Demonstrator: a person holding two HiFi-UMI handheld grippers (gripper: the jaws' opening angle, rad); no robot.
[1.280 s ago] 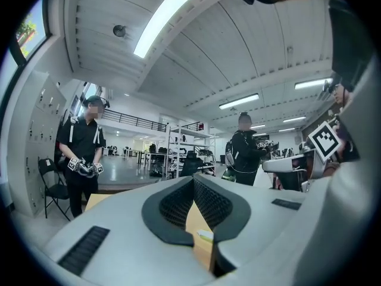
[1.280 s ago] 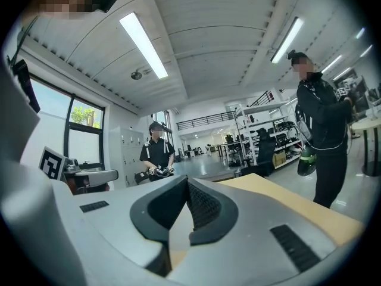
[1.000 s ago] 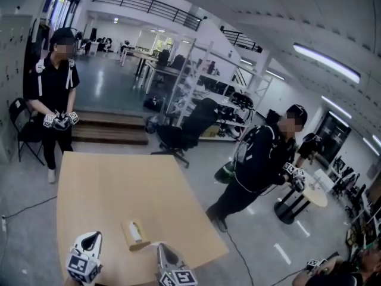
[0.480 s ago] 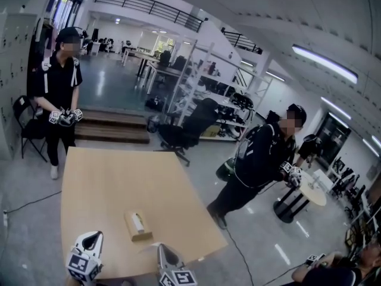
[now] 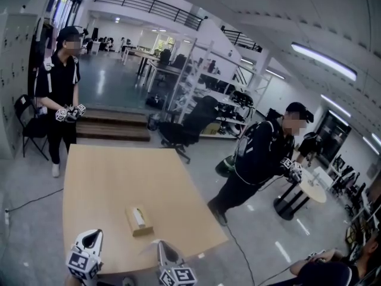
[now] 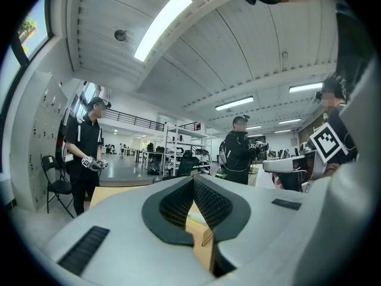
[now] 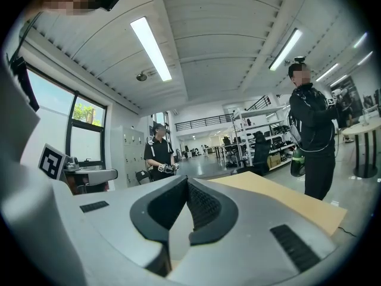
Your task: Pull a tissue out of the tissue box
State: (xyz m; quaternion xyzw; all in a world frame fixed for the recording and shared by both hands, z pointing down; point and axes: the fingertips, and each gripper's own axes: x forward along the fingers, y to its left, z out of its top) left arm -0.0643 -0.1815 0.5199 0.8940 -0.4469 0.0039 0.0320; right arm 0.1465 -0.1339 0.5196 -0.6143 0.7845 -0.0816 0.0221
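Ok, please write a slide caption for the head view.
Left gripper and right gripper, shut, near the tissue box on a table.

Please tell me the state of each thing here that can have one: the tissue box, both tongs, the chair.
tissue box: lying flat on the table, untouched, white tissue showing at its top slot.
left tongs: shut, empty, short of the box.
right tongs: shut, empty, short of the box.
office chair: nobody sitting in it.

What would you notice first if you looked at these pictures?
A small tissue box sits on the big wooden table, just ahead of the left gripper and right gripper at the bottom edge. A person in black stands at the table's far end, and another person stands to its right.
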